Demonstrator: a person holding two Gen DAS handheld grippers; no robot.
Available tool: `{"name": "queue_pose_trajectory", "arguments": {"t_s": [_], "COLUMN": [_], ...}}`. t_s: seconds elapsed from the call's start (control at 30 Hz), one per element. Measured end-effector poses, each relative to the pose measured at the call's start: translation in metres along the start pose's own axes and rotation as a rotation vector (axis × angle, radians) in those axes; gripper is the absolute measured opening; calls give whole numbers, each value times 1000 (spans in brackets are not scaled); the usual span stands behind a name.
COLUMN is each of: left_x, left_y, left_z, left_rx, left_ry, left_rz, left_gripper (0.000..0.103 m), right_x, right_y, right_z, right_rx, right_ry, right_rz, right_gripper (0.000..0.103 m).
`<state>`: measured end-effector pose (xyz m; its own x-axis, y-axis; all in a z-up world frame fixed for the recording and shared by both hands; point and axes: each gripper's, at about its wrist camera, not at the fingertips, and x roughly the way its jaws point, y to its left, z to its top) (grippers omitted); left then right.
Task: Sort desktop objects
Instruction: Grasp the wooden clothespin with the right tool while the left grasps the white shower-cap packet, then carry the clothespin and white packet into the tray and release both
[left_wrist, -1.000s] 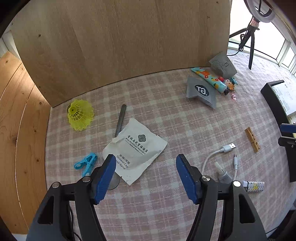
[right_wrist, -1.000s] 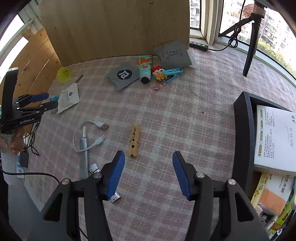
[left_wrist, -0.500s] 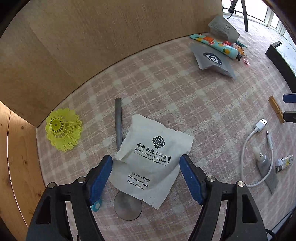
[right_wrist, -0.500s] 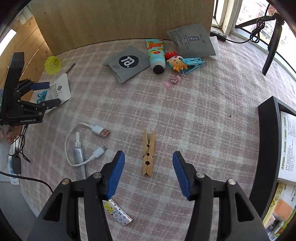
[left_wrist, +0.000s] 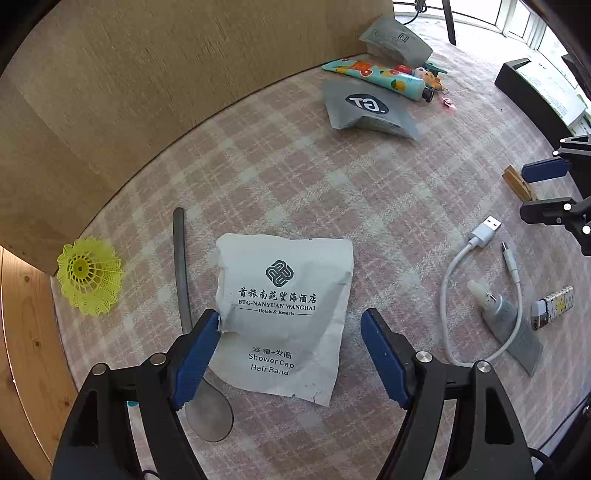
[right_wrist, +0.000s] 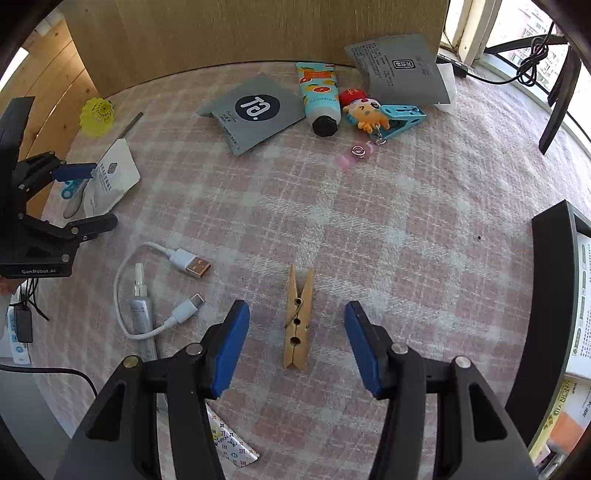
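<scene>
Right gripper (right_wrist: 295, 347) spread wide over clothespin (right_wrist: 298, 320) on tablecloth (right_wrist: 406, 229), centred btw fingers, long axis running fwd (so squeeze crosses it); left gripper (left_wrist: 288, 360) likewise agape, straddling packet (left_wrist: 284, 314).

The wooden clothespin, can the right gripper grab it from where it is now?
Probably yes. The wooden clothespin lies flat on the checked cloth, alone between the open fingers of the right gripper. Nothing covers it, and the white cable lies off to one side.
</scene>
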<state>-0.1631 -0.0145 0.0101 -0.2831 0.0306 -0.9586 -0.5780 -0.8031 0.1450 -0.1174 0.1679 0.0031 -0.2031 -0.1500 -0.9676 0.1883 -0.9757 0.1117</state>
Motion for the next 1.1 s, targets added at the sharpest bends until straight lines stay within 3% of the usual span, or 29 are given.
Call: {"name": "queue_pose_trajectory", "arguments": {"t_s": [0.1, 0.23, 0.43, 0.73, 0.83, 0.9, 1.1], "left_x": [2, -1, -10, -61, -84, -86, -120], "left_y": [5, -2, -8, -20, -29, -41, -105], "left_z": [6, 7, 0, -3, -8, 7, 35], "left_rx": [-62, -80, -155, -216, -197, -171, -84], "left_ry": [1, -19, -35, -113, -150, -171, -217], "left_rz": [-23, -10, 17, -10, -22, -34, -97], "left_gripper": [74, 62, 53, 53, 53, 53, 53], "right_x": [0, -2, -10, -52, -72, -87, -126], "right_y": [6, 9, -12, -31, -35, -40, -74], "right_z": [1, -1, -9, -25, -30, -41, -62], "right_rx": [-34, -54, 28, 62, 82, 93, 140], "right_ry": [-4, -12, -16, -95, -139, -168, -226], "right_rz": [-42, -78, -9, 32, 35, 36, 9], "right_gripper": [46, 13, 13, 13, 13, 13, 13]}}
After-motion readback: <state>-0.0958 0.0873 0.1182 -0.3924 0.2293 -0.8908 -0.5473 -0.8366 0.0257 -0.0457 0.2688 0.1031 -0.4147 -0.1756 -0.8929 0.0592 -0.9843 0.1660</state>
